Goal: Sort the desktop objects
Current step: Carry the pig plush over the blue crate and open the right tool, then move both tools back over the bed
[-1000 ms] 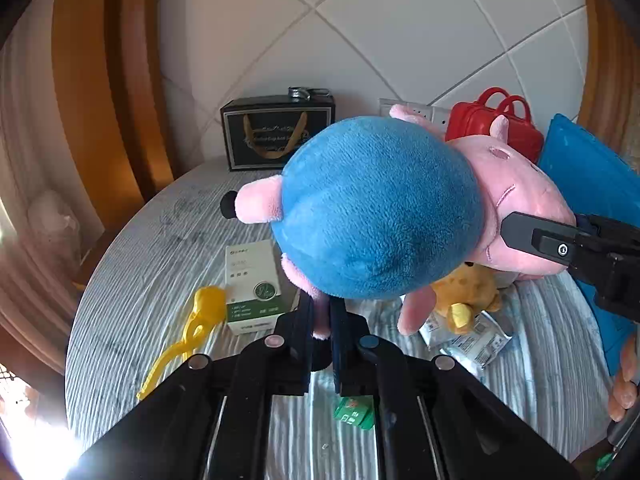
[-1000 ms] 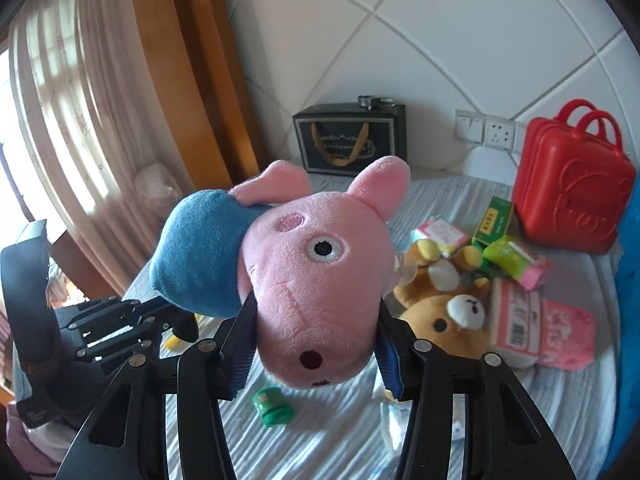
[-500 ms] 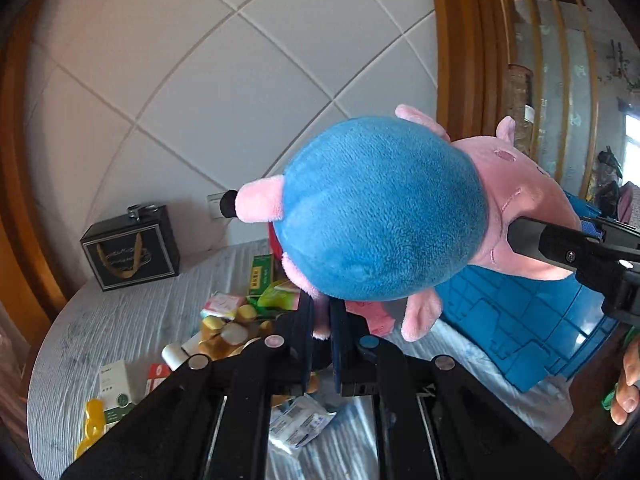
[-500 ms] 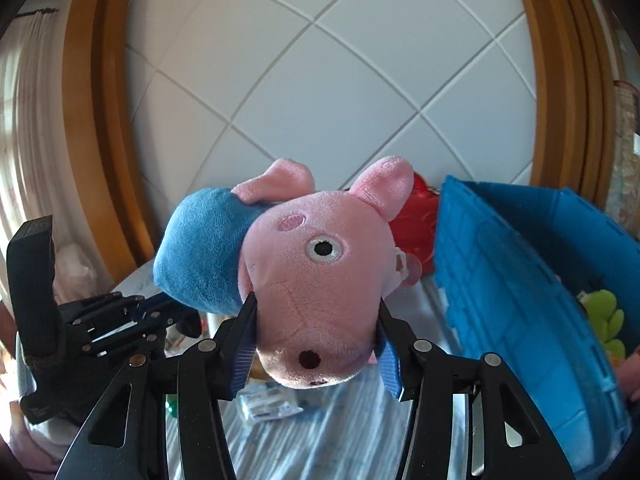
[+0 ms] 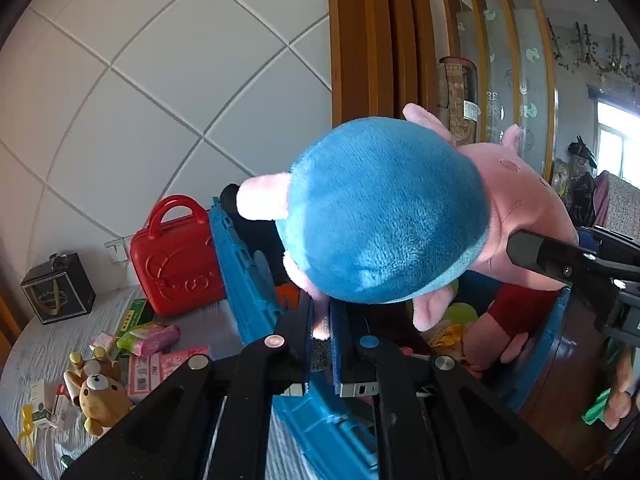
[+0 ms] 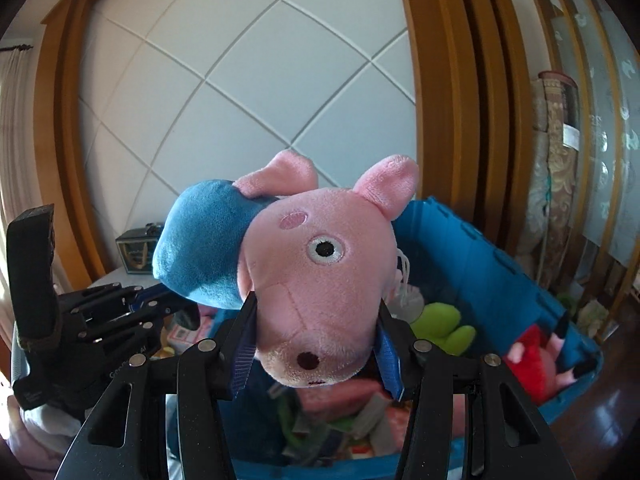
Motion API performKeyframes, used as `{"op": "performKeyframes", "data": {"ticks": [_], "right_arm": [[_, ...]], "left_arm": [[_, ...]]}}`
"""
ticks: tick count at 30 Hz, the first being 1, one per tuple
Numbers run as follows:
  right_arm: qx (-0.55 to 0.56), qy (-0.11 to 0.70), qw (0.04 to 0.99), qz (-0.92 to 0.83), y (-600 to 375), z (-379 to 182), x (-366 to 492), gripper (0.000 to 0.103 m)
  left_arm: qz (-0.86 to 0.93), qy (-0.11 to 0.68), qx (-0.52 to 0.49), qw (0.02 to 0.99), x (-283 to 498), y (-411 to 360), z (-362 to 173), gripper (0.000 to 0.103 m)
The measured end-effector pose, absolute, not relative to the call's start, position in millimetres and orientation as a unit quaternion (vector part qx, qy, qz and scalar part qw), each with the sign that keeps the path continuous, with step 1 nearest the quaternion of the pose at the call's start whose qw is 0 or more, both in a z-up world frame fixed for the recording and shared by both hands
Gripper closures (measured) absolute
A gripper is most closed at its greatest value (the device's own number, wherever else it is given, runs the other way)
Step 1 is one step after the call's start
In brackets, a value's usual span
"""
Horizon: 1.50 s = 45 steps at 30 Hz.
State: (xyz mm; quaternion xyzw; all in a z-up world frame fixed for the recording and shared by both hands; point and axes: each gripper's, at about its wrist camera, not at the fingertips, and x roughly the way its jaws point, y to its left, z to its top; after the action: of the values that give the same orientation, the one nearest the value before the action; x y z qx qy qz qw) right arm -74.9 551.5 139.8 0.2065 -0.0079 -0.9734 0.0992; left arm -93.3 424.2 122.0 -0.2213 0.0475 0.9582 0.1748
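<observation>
Two grippers carry one pig toy (image 6: 320, 280) in the air. The pig has a pink head and a blue body.

The right gripper (image 6: 316, 344) is squeezed on the pig's snout. One pad presses on each side of the face. The pig's eye and two pink ears face up toward the camera.

The left gripper (image 5: 320, 322) is clamped tight on one thin pink leg of the pig. The round blue body sits just above its fingers and fills the middle of the left view.

The pig hangs over a big blue bin (image 6: 500, 272). It does not touch the bin. Inside the bin lie other soft toys: a green one (image 6: 440, 324) and one in a red dress (image 6: 532, 360) with pink arms. There are more things at the bottom, but they are too jumbled to name.

Left of the bin is a surface (image 5: 36, 352) with a striped grey cloth. A red case (image 5: 176, 256) with a handle stands on it, right beside the bin wall. A small black box (image 5: 58, 288) stands by the wall, farther left. Closer in lie a brown bear toy (image 5: 100, 396), pink packets (image 5: 156, 364) and a green box (image 5: 134, 316). A yellow thing (image 5: 26, 428) lies at the far left edge.

Behind is a white wall with slanted lines and a brown wood frame.
</observation>
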Motion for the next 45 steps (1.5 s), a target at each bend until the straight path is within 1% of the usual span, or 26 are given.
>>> {"op": "performKeyframes", "data": {"ticks": [6, 9, 12, 13, 15, 16, 17, 18, 19, 20, 22, 30, 34, 36, 38, 39, 40, 45], "right_arm": [[0.219, -0.022, 0.089, -0.972, 623, 142, -74, 0.052], [0.224, -0.039, 0.083, -0.970, 648, 134, -75, 0.051], [0.235, -0.065, 0.069, -0.967, 672, 123, -80, 0.049], [0.238, -0.069, 0.064, -0.967, 681, 120, -83, 0.044], [0.234, -0.078, 0.063, -0.967, 687, 118, -81, 0.042], [0.232, -0.081, 0.061, -0.967, 691, 119, -80, 0.035], [0.229, -0.082, 0.056, -0.968, 693, 120, -79, 0.023], [0.222, -0.083, 0.052, -0.970, 694, 122, -76, 0.015], [0.214, -0.085, 0.052, -0.972, 695, 124, -73, 0.005], [0.207, -0.088, 0.053, -0.973, 695, 126, -69, 0.002], [0.195, -0.090, 0.054, -0.975, 696, 130, -63, 0.000], [0.180, -0.064, 0.034, -0.981, 668, 134, -47, 0.000], [0.185, -0.048, 0.049, -0.980, 643, 132, -45, 0.000], [0.186, -0.038, 0.057, -0.980, 629, 132, -44, 0.000], [0.187, -0.028, 0.067, -0.980, 613, 135, -45, 0.000], [0.187, -0.024, 0.072, -0.979, 605, 136, -45, 0.000], [0.186, -0.020, 0.077, -0.979, 596, 138, -45, 0.000], [0.180, -0.011, 0.109, -0.977, 546, 144, -43, 0.000]], "left_arm": [[0.949, 0.069, -0.267, 0.153, -89, 492, 118, 0.096], [0.945, 0.080, -0.282, 0.143, -87, 512, 111, 0.096], [0.944, 0.080, -0.288, 0.140, -86, 523, 109, 0.096], [0.944, 0.081, -0.290, 0.136, -84, 526, 109, 0.096], [0.943, 0.085, -0.296, 0.128, -83, 528, 110, 0.096], [0.942, 0.087, -0.299, 0.124, -83, 528, 109, 0.095], [0.942, 0.087, -0.302, 0.120, -82, 526, 108, 0.095], [0.942, 0.085, -0.303, 0.116, -81, 525, 109, 0.095], [0.943, 0.081, -0.301, 0.115, -79, 521, 109, 0.095], [0.945, 0.078, -0.296, 0.113, -76, 519, 110, 0.095], [0.950, 0.074, -0.285, 0.105, -69, 511, 113, 0.095], [0.973, 0.036, -0.215, 0.071, -37, 463, 137, 0.094], [0.980, -0.002, -0.187, 0.068, -29, 431, 142, 0.084], [0.982, -0.018, -0.176, 0.060, -26, 413, 143, 0.075], [0.982, -0.027, -0.179, 0.046, -28, 395, 141, 0.044], [0.982, -0.034, -0.180, 0.042, -28, 385, 139, 0.041], [0.982, -0.041, -0.180, 0.037, -28, 374, 137, 0.040], [0.983, -0.039, -0.178, 0.003, -24, 316, 128, 0.040]]}}
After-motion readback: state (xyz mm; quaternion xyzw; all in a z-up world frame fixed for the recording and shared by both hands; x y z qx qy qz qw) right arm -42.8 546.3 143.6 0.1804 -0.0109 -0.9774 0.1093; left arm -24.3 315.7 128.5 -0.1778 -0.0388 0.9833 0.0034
